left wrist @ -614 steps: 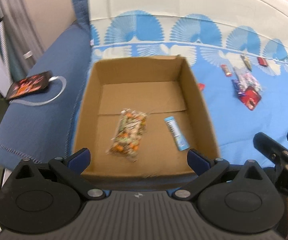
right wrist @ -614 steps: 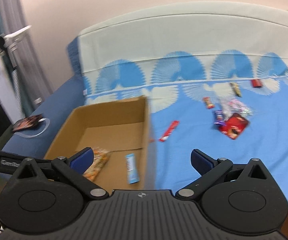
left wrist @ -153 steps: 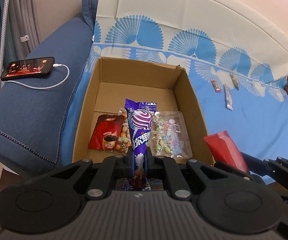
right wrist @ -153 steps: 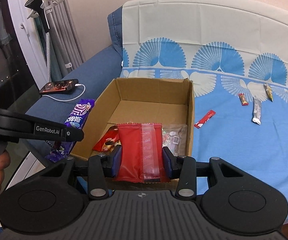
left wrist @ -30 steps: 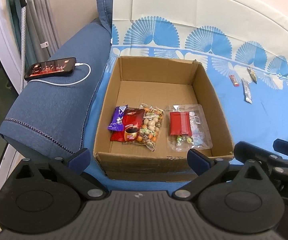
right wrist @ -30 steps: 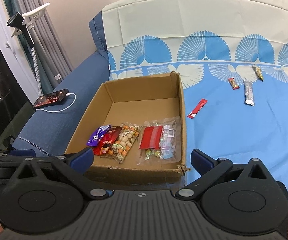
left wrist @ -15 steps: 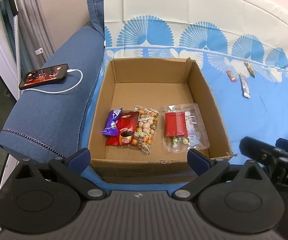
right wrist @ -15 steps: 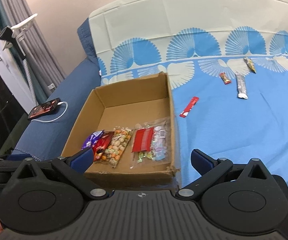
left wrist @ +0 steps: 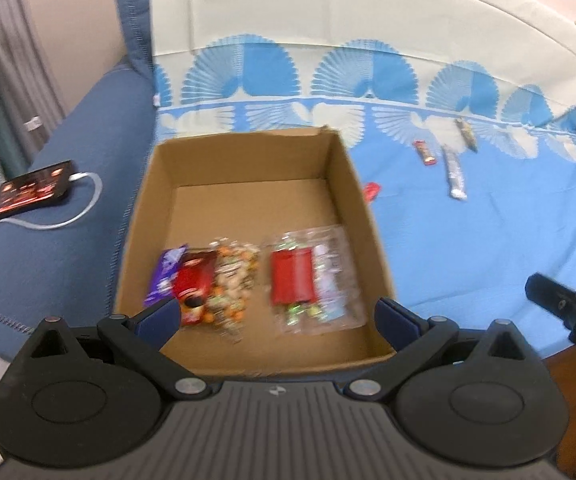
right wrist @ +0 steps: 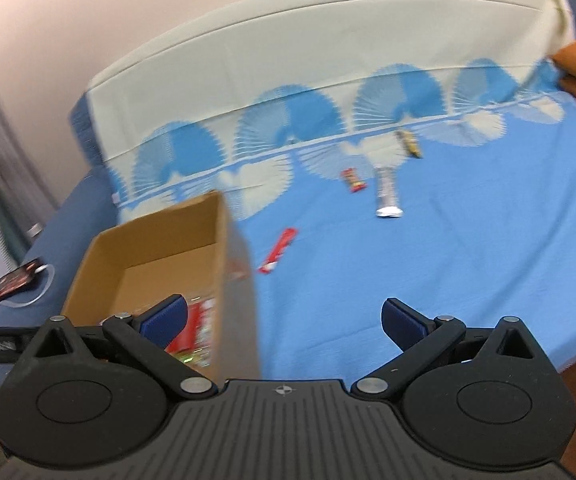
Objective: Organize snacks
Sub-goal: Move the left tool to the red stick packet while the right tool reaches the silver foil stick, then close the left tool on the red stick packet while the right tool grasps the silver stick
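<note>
Blue sheet [right wrist: 427, 264] fills view; right tool [right wrist: 284, 316] swung rightward.

Both views are evenly and softly lit, with no glare or hard shadows seen. Motion blur is spread over each: the snack packets [left wrist: 248, 284] in the cardboard box [left wrist: 343, 184] are smeared, and the box's near wall is ghosted in the right view. Straight edges are bent by fisheye distortion, and the corners are darkened.

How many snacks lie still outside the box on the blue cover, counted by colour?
Red: 2, the long red stick and the small red bar.
Silver: 1, the silver packet.
Dark yellowish: 1, the dark wrapper.
Total: 4.
</note>
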`<action>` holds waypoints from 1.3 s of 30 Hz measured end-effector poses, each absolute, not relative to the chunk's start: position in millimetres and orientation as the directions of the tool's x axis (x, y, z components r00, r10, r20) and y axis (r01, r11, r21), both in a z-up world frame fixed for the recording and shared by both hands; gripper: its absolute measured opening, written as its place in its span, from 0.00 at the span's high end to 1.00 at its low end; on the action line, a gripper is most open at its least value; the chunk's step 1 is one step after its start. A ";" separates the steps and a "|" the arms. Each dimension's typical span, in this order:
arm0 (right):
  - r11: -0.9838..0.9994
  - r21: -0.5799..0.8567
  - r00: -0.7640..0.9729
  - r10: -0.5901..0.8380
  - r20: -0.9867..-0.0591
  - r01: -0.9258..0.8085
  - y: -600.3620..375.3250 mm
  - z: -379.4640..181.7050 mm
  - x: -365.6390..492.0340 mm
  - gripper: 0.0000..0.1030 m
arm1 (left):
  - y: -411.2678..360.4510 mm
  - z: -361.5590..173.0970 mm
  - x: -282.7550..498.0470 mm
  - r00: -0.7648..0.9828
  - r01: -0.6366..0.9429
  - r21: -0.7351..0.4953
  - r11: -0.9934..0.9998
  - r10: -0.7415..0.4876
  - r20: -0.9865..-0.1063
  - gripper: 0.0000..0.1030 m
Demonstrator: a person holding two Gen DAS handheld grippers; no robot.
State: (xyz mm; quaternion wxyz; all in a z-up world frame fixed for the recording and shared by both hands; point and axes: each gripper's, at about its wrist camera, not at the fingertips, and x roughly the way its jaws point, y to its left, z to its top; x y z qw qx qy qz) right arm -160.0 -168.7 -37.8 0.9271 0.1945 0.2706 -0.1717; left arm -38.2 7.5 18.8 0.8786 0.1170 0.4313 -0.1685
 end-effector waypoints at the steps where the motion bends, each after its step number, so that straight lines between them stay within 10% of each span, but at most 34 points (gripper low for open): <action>1: 0.855 0.268 0.787 -0.229 -0.573 0.444 -178.5 -39.5 -161.2 0.00 | 0.5 19.4 -36.0 0.568 0.403 0.057 0.913 -0.201 -0.798 0.00; 16: 0.784 0.270 0.746 -0.334 -0.576 0.559 -298.3 -58.1 -124.0 0.00 | -170.6 -18.1 72.6 0.389 0.654 0.052 0.755 -0.277 -0.879 0.00; 31: 0.776 0.189 0.630 -0.316 -0.710 0.602 -421.0 -147.9 50.8 0.00 | -305.9 -182.3 206.2 0.372 0.743 0.314 0.591 0.024 -0.928 0.00; 39: 0.798 0.163 0.604 -0.287 -0.743 0.580 -441.8 -185.2 116.0 0.00 | -308.3 -225.7 236.7 0.201 0.796 0.212 0.567 0.082 -0.976 0.00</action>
